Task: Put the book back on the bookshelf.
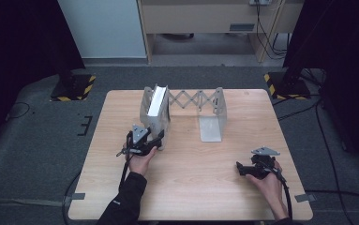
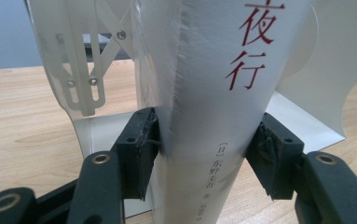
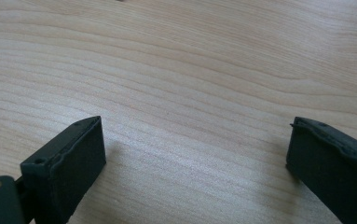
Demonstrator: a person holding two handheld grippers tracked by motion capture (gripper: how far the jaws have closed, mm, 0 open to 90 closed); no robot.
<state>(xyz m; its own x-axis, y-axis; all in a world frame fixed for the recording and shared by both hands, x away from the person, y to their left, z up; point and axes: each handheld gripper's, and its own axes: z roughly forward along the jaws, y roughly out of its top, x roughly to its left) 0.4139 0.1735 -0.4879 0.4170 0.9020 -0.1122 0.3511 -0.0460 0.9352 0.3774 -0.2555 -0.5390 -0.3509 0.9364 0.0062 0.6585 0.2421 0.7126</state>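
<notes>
- High view: a white book [image 1: 157, 104] is seen upright in the expanding rack [image 1: 182, 105] near the table's [image 1: 191, 187] far edge, left of centre; the left gripper [image 1: 160, 138] is at its spine.
- Left gripper view: the spine [image 2: 213, 116] is clamped low between both pads [image 2: 144, 149] (stiff, smooth, probably slippery; gripping the lower spine seems sound).
- Right gripper view: the right gripper [image 3: 195, 163] is held wide, empty, over bare wood.

surface: wood table [image 1: 191, 187] | on it: expanding metal book rack [image 1: 200, 105] w/ white book [image 1: 157, 103] upright, left end
</notes>
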